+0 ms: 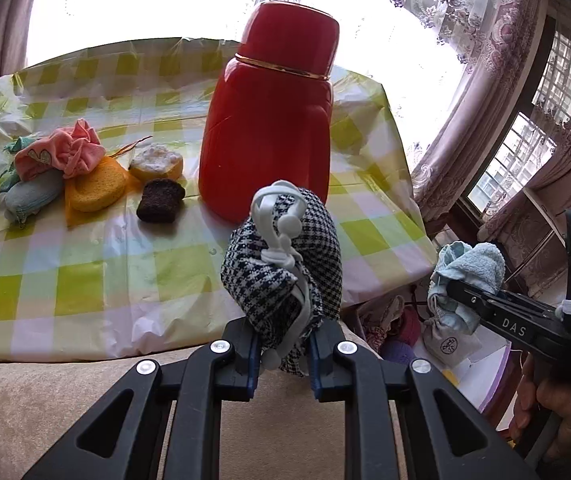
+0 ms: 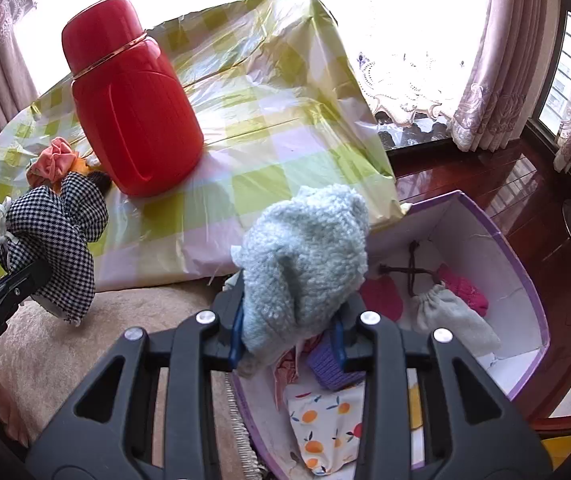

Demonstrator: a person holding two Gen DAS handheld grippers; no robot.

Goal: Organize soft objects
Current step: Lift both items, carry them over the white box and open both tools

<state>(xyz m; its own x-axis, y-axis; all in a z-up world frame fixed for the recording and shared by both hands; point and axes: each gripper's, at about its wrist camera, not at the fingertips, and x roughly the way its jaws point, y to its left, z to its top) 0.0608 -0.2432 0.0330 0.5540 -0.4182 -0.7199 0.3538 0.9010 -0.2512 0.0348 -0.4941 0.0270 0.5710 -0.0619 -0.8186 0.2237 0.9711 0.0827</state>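
Left gripper (image 1: 281, 354) clamped on black-and-white houndstooth drawstring pouch (image 1: 285, 252), held off the table's near edge. Right gripper (image 2: 289, 340) pinching fluffy pale-blue terry pouch (image 2: 305, 256) above the purple-rimmed cardboard box (image 2: 525, 280).

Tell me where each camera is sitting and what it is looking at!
Left wrist: sits on the left gripper, looking along its fingers at the checked pouch it holds and the table; a hand with the right gripper shows.
Right wrist: sits on the right gripper, looking over its fluffy blue cloth into the purple box.
Both see the red flask, the table and the checked pouch.
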